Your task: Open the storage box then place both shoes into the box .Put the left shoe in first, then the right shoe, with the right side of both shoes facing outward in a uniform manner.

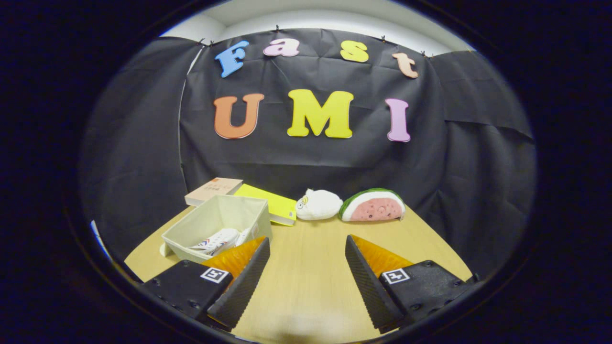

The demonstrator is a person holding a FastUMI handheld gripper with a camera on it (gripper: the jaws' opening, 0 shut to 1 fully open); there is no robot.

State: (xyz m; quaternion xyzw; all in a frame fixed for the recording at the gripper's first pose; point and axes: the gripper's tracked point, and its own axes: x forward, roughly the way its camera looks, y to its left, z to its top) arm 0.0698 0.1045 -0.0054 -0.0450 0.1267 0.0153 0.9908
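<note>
Gripper [306,272]: fingers spread wide apart, nothing between them, only bare tabletop [311,267] in the gap. They hang low over the near edge, pointed toward the back wall. Judgement: the wide spread with nothing held suits a gripper that has released its load or is backing off, not one lining up a grasp.

Just ahead of the left finger, partly hidden by its tip: storage box [217,224], pale fabric, open on top, no lid seen. It sits skewed on the tabletop, one corner toward the fingers.

Inside the box: white shoes [215,241] with coloured side stripes, lying low against the near wall. At least one shoe is plain; a second white shape beside it is probably the other, but I cannot confirm. Long axis appears to run roughly along the near wall. Toe direction and which side faces outward: cannot tell.

Judgement: task at or near its end.

Beyond the box: a tan book [213,190] and a yellow book [270,203]. To their right, by the wall, a white plush toy [318,204] and a watermelon plush [373,205], well apart from the box.
</note>
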